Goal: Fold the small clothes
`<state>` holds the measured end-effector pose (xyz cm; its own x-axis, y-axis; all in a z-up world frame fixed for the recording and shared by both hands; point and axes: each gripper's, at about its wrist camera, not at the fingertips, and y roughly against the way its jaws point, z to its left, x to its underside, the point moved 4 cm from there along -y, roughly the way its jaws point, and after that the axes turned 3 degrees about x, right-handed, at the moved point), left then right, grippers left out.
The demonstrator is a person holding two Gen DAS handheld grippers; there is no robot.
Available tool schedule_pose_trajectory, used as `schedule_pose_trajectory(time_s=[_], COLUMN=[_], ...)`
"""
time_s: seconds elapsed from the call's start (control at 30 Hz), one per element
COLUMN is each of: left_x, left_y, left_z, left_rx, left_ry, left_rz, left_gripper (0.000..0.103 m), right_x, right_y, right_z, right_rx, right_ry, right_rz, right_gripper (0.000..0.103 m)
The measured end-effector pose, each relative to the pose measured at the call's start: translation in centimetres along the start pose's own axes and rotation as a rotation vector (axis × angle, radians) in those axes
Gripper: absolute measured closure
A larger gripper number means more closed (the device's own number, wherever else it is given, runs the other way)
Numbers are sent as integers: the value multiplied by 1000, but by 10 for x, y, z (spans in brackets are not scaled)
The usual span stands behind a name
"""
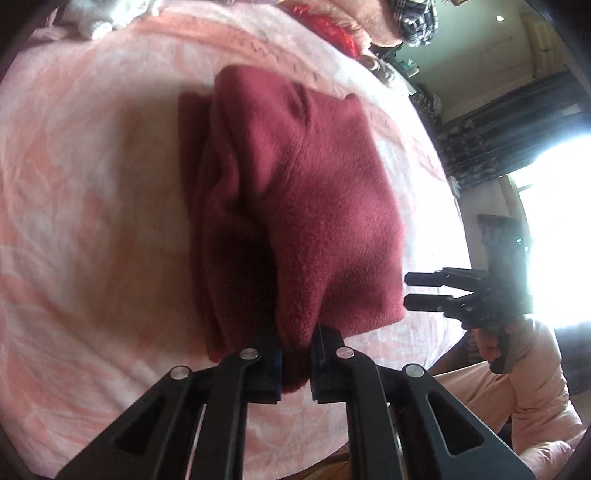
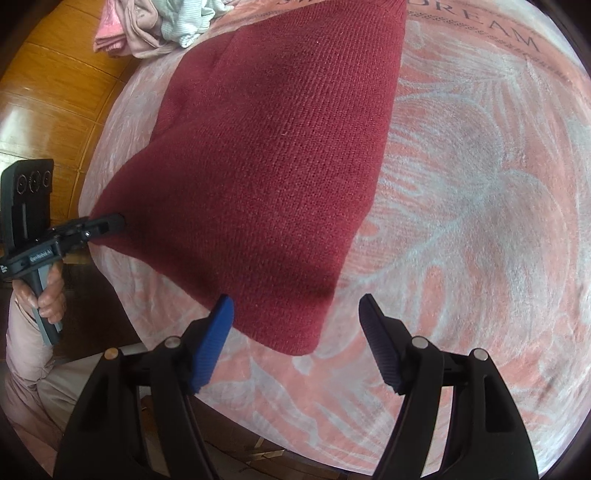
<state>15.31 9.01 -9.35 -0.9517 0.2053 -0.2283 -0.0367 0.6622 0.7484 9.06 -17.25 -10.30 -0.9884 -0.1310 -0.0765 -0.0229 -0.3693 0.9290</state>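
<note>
While the maroon knit garment (image 2: 280, 155) lies spread on the pink leaf-print bedspread (image 2: 480, 221), one near corner is pinched tight in the left gripper (image 1: 295, 365) and appears slightly raised off the bed. In the left wrist view the fleecy cloth is seen bunched between the narrowed jaws, with layers already doubled along its left side. The right gripper (image 2: 295, 332) is held wide and empty, and hovers just over the other near corner; nothing is touched by it yet. From the left wrist view the same gripper is seen just beside the garment's right edge, its two fingers apart.

A fold looks to be under way: one corner is secured, the second is still to be taken. The next move calls for the right gripper to be lowered onto that near corner and closed on it, so that both corners can be carried together toward the far edge. Only the garment should be caught, not the bedspread beneath. A heap of other small clothes (image 2: 159, 26) waits at the far left.
</note>
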Motion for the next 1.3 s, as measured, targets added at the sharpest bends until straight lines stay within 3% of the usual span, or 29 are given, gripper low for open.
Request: schedule_pose_trajectory(time_s=[0.1,0.23,0.5,0.63,0.73,0.8,0.9,1.07,1.13,1.17,1.27,1.3], left_x=[2,24,15,14,11,12,15,11,8,4,-13,-21], left_y=[-2,-52,-45,-47,-44,-41,-48,-49,-44,-41,-16,-5], left_z=[6,32,29,29,29,30,31,27,22,18,3,0], left_rx=[-45,-59,-18,-21,-30,-40,-51,-57,-43,-40,-48,-49], left_ry=[-34,22,25,37,20,5,3,-5,-9,-15,-68,-82], left_rz=[22,145,110,115,111,112,127,141,154,150,55,9], left_gripper=[93,93,88,88,88,88,88,88,85,80,37,37], right_x=[1,2,3,3,6,10,17,12,11,10,8,8], right_y=[-3,-7,-40,-47,-36,-27,-49,-52,-46,-42,-26,-20], right_z=[1,-2,-3,-3,9,20,19,19,23,25,30,26], right_rx=[-8,-10,-74,-128,-79,-19,52,46,54,57,53,54], right_ry=[-10,-23,-92,-116,-42,28,33,44,65,73,72,72], right_rz=[11,23,80,73,61,54,94,91,82,78,50,33], right_gripper=[33,33,34,68,80,81,81,74,58,57,57,57])
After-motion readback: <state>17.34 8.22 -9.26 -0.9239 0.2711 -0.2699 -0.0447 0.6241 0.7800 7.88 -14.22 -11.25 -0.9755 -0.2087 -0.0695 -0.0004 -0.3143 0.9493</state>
